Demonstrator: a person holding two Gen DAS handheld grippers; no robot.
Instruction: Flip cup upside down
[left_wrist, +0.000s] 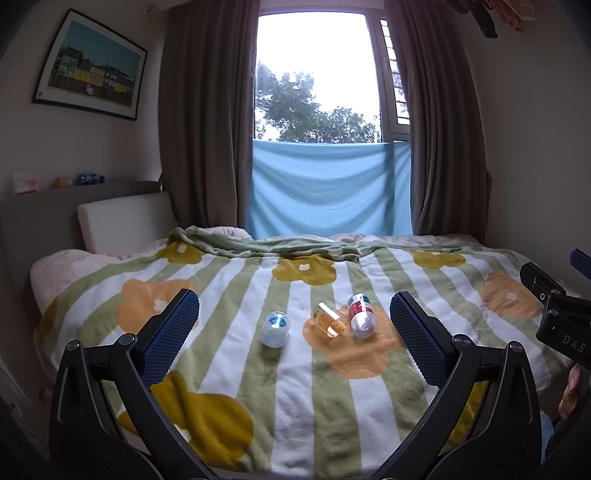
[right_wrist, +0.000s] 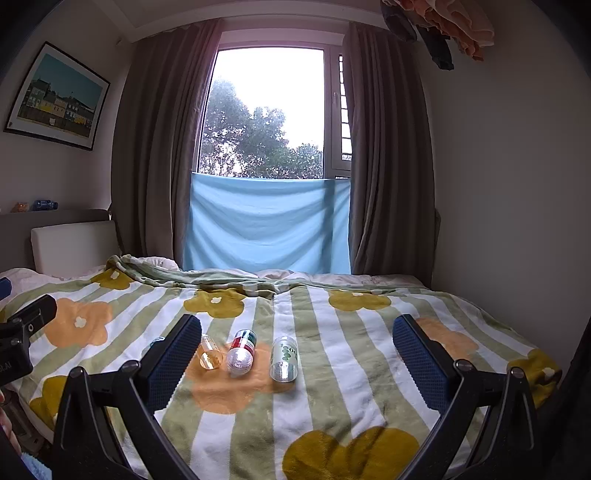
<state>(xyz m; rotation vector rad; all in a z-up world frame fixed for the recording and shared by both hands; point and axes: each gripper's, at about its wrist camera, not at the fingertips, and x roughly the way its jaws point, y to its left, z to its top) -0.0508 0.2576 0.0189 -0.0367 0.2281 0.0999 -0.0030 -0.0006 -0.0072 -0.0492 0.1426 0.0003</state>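
Note:
Several small clear plastic cups rest on the flowered blanket (left_wrist: 295, 387). In the left wrist view a blue-printed cup (left_wrist: 275, 328) is on the left; an amber cup (left_wrist: 328, 319) and a red-and-green printed cup (left_wrist: 361, 315) lie on their sides, touching. My left gripper (left_wrist: 294, 314) is open and empty, hanging short of them. In the right wrist view the amber cup (right_wrist: 211, 352), the red-and-green cup (right_wrist: 242, 352) and a green-dotted cup (right_wrist: 283, 358) lie side by side. The blue cup (right_wrist: 155, 342) peeks out behind a finger (right_wrist: 173, 354). My right gripper (right_wrist: 295, 332) is open and empty.
The bed fills the foreground, with a white headboard cushion (left_wrist: 125, 221) at the left and a rumpled blanket fold (left_wrist: 280, 245) at the back. Behind are a window with brown curtains (left_wrist: 207, 129) and a blue cloth (left_wrist: 328, 188). The other gripper (left_wrist: 557, 310) shows at the right edge.

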